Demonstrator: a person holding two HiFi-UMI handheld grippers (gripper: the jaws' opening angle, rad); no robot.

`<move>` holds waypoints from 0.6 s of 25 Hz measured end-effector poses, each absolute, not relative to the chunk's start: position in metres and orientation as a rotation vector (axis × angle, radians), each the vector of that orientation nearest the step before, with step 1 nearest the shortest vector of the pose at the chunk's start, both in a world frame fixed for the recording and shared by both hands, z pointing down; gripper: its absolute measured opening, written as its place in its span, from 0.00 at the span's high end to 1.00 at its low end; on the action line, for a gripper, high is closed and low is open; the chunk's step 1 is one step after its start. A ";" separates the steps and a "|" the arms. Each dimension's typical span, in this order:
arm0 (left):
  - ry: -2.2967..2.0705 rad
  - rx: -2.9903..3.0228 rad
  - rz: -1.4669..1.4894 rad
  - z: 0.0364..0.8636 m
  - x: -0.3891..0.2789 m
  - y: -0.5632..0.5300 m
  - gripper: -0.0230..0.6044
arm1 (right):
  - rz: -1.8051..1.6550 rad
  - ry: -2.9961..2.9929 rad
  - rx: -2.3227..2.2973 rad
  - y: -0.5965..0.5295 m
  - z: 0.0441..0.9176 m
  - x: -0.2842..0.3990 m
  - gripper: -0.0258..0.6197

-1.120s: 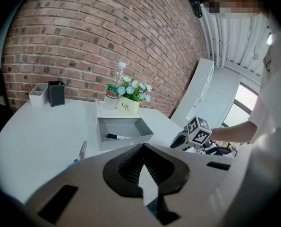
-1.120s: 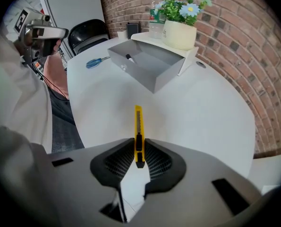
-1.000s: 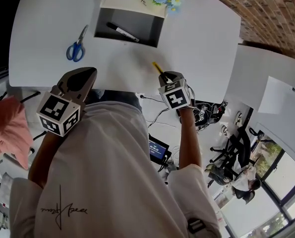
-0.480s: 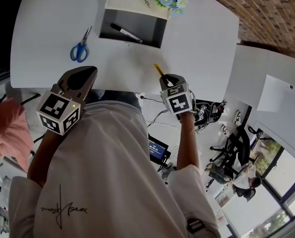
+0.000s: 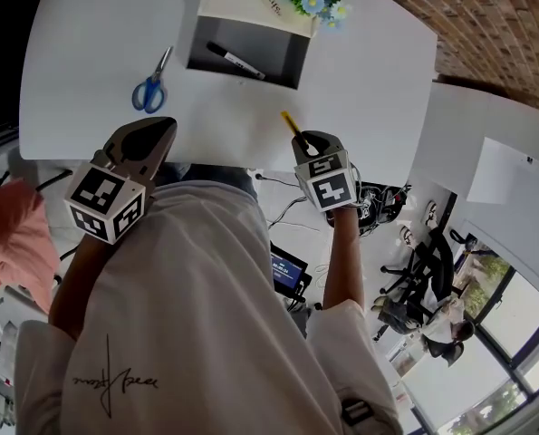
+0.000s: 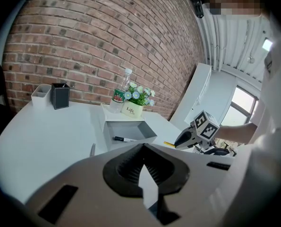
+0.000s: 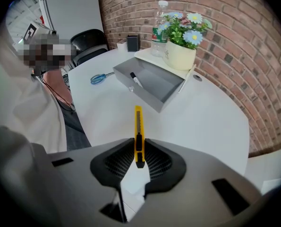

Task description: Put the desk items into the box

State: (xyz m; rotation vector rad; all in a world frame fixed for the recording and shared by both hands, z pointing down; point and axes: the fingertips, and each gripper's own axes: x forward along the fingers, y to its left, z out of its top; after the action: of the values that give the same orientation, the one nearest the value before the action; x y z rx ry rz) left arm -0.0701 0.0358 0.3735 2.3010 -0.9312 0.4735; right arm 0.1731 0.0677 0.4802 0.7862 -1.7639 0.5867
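- Right gripper [image 5: 305, 138]: fingers half closed and clamped on the tail of the yellow utility knife [image 5: 290, 121], whose free end points toward the box. Compared with a second ago, gripper and knife have shifted only slightly above the near edge of the bench [image 5: 88, 43]. The knife looks to be off the surface, though the overhead view does not settle this.
- Left gripper [image 5: 158, 127]: fingers pressed together with nothing between them. It hangs off the near edge toward the left corner.
- Box [image 5: 278, 54]: at the middle of the far edge. It contains a black marker [image 5: 236, 61], in the same place as a second ago.
- Scissors [image 5: 151, 84]: blue-handled, on the bench just left of the box, not moved.
- Status (judged): the knife is secured and the carry to the box is beginning. The scissors are still to be collected.
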 end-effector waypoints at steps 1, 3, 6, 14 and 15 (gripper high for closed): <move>-0.933 2.299 0.473 0.374 -0.071 0.036 0.96 | 0.587 -1.773 0.780 0.066 0.478 0.170 0.83; -0.938 2.294 0.469 0.374 -0.073 0.036 0.96 | 0.598 -1.796 0.774 0.063 0.473 0.164 0.83; -0.945 2.284 0.465 0.376 -0.077 0.035 0.96 | 0.600 -1.813 0.767 0.059 0.467 0.158 0.83; -0.961 2.266 0.444 0.379 -0.082 0.031 0.96 | 0.536 -1.819 0.747 0.045 0.454 0.149 0.83; -0.964 2.263 0.442 0.379 -0.083 0.031 0.96 | 0.532 -1.824 0.746 0.042 0.452 0.147 0.83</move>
State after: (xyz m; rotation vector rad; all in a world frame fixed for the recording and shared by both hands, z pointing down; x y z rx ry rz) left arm -0.0828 0.0309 0.3788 2.2628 -0.9640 0.4419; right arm 0.1470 0.0421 0.4520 0.7460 -1.8244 0.5316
